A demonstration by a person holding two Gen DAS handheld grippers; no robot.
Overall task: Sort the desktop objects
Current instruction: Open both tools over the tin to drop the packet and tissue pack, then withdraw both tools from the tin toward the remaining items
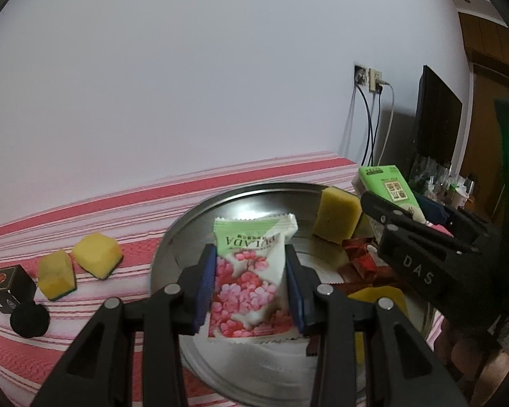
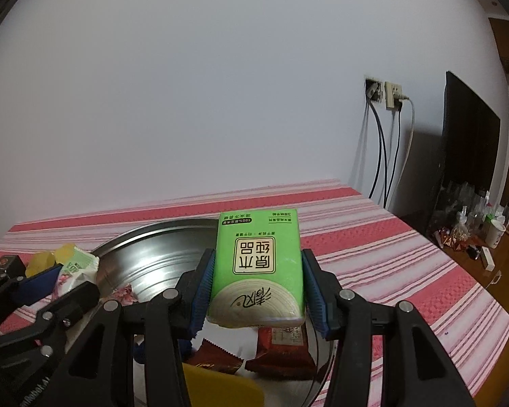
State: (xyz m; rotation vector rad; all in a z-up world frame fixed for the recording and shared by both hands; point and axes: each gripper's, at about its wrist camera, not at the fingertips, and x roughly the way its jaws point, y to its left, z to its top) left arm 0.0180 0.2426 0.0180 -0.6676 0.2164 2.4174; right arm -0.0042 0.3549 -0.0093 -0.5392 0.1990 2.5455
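Observation:
My left gripper is shut on a white snack packet with pink flowers and a green top, held above the round metal tray. My right gripper is shut on a green tissue pack, held above the tray's right part. The right gripper also shows at the right of the left wrist view, with the tissue pack in it. In the tray lie a yellow sponge block, red wrapped snacks and a yellow piece.
On the red-and-white striped cloth left of the tray lie two yellow sponge blocks, a black cube and a black round cap. Wall sockets with cables and a dark monitor are at the right.

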